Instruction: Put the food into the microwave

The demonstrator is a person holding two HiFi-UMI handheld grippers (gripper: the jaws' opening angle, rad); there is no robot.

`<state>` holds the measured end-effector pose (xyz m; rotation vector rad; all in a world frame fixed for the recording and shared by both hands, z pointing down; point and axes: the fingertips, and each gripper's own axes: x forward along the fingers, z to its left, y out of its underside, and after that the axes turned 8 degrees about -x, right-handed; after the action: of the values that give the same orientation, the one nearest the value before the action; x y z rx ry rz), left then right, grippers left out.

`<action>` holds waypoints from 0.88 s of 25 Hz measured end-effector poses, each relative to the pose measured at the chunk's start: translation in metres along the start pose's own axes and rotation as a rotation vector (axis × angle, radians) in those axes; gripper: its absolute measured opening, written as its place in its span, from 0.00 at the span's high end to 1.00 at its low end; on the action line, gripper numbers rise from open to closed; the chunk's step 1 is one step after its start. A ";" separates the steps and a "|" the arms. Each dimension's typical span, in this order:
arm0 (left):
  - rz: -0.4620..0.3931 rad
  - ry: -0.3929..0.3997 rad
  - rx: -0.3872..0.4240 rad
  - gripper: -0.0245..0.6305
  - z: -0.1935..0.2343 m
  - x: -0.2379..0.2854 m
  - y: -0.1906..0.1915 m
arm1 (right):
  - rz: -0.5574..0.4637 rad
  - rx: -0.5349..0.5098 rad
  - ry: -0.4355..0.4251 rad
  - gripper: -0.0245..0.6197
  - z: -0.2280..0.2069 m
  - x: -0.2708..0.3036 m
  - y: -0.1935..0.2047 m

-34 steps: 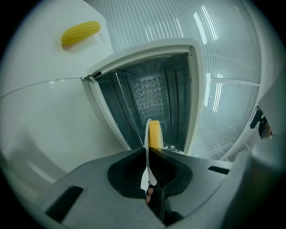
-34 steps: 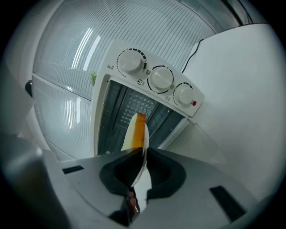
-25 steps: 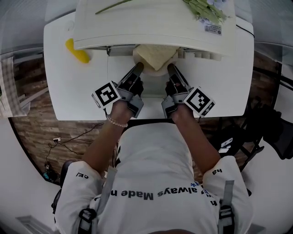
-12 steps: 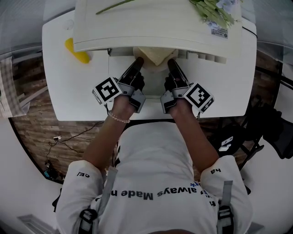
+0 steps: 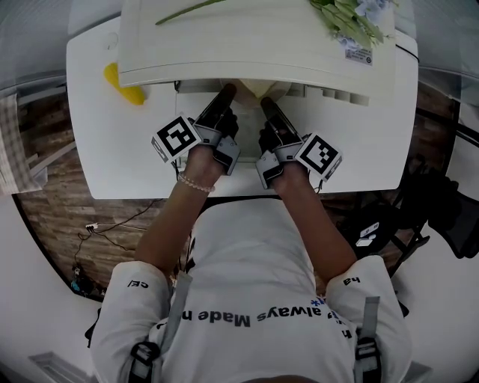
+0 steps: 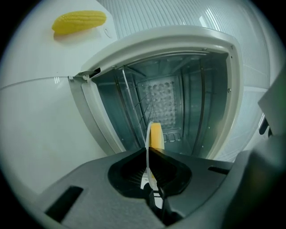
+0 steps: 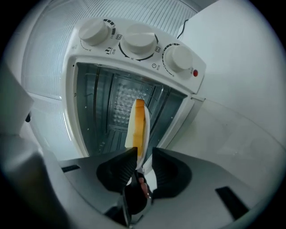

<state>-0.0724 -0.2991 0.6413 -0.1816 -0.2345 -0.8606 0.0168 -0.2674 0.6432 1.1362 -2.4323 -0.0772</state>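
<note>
The left gripper [image 6: 149,153] and right gripper [image 7: 143,155] are each clamped on an edge of the plate [image 6: 147,134] bearing the food [image 7: 139,117], held at the mouth of the open microwave [image 7: 134,42], so pushing in, setting down and releasing seem left

- We count two grippers: the left gripper [image 5: 224,96] and the right gripper [image 5: 266,106].
- We count two marker cubes: one marker cube [image 5: 177,138] on the left unit and one [image 5: 318,155] on the right unit.
- We count one microwave [image 5: 254,45] with three knobs [image 7: 139,41] on its panel.
- We count one plate [image 6: 147,134] and one slice of food [image 7: 139,118] on it.
- We count one corn cob [image 5: 123,84].
- We count one table [image 5: 112,149], one bunch of flowers [image 5: 340,16], one person [image 5: 247,299] and one bracelet [image 5: 191,200].
</note>
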 end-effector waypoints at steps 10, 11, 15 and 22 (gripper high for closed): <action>-0.002 -0.010 0.056 0.93 -0.007 0.003 -0.005 | -0.036 0.126 -0.051 0.93 0.008 0.009 -0.001; -0.002 -0.012 0.055 0.93 -0.006 0.002 -0.004 | -0.041 0.124 -0.050 0.93 0.008 0.011 -0.003; -0.003 -0.009 0.034 0.93 -0.005 -0.001 0.001 | -0.046 0.114 -0.047 0.93 0.009 0.018 -0.007; -0.032 0.008 0.022 0.93 -0.009 0.005 -0.007 | -0.053 0.104 -0.066 0.93 0.014 0.032 -0.013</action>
<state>-0.0737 -0.3094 0.6343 -0.1538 -0.2395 -0.8900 0.0024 -0.3010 0.6396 1.2629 -2.4894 -0.0045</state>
